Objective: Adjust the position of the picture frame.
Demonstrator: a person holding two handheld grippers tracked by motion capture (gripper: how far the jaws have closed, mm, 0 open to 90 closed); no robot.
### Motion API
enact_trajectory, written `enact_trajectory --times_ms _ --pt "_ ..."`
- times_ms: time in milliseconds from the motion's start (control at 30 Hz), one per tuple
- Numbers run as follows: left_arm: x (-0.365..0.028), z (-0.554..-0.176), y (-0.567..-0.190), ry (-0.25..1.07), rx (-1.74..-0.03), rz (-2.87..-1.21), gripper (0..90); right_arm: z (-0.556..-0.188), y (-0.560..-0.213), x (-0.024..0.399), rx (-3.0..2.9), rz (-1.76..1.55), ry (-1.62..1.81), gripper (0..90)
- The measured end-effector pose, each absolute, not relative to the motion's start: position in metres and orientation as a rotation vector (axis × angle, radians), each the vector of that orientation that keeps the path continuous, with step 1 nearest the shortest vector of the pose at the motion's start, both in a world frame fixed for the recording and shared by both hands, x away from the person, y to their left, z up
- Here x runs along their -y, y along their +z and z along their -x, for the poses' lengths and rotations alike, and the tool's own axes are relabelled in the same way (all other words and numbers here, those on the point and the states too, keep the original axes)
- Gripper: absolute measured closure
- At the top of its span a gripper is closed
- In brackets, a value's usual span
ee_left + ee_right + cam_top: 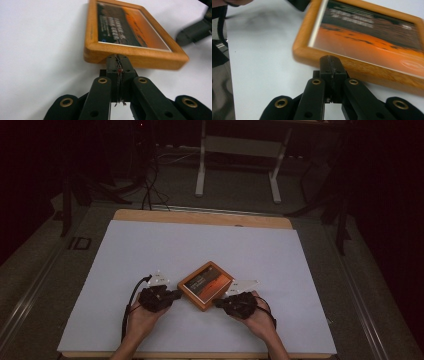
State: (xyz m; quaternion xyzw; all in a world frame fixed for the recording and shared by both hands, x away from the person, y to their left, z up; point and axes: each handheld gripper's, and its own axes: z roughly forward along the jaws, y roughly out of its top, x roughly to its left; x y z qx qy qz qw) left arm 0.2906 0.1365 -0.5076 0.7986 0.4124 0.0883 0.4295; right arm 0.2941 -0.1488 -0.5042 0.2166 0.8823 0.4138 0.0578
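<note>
White tabletop [150,250]: you're nudging the orange wooden picture frame [206,285] with both grippers' jaws pressed together, left gripper [176,294] at eight o'clock, right gripper [218,303] at five; next, I judge, push evenly.

The picture frame [206,285] is honey-orange wood, warm and glossy. The print inside it runs from a dark brown-black band with pale lettering to a glowing orange field streaked with darker marks (a small blue dot sits near the lettering in the left gripper view). Both the left gripper [176,294] and the right gripper [218,302] are matt black, with brass-coloured rivets along their fingers [113,63]. The desk [150,250] is covered in plain white, with a tan wooden edge at its far side.
</note>
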Motion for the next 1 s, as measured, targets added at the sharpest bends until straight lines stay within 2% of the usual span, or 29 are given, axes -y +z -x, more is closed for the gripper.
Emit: enact_trajectory --times_ms 133,267,333,400,533,800,1000 --pt "-0.143 -0.307 -0.505 0.219 -1.075 -1.967 86.1 -0.299 -0.504 0.137 -2.677 -0.634 1.246 90.0" --pt "-0.146 -0.312 -0.502 0.187 -1.126 -1.924 71.2 -0.302 -0.499 0.13 -2.663 -0.606 1.229 89.9" --pt "-0.147 -0.313 -0.503 0.184 -1.164 -1.895 59.4 -0.303 -0.497 0.13 -2.652 -0.609 1.215 89.9" --pt "-0.147 -0.315 -0.504 0.153 -1.172 -1.887 51.7 -0.305 -0.497 0.131 -2.636 -0.629 1.224 89.8" --pt "-0.148 -0.32 -0.506 0.12 -1.183 -1.856 41.1 -0.311 -0.497 0.133 -2.589 -0.687 1.25 89.8" --pt "-0.147 -0.323 -0.509 0.06 -1.181 -1.824 36.7 -0.315 -0.5 0.131 -2.601 -0.712 1.263 90.0" --pt "-0.136 -0.319 -0.509 0.028 -1.178 -1.86 37.8 -0.307 -0.512 0.128 -2.64 -0.692 1.216 90.0"
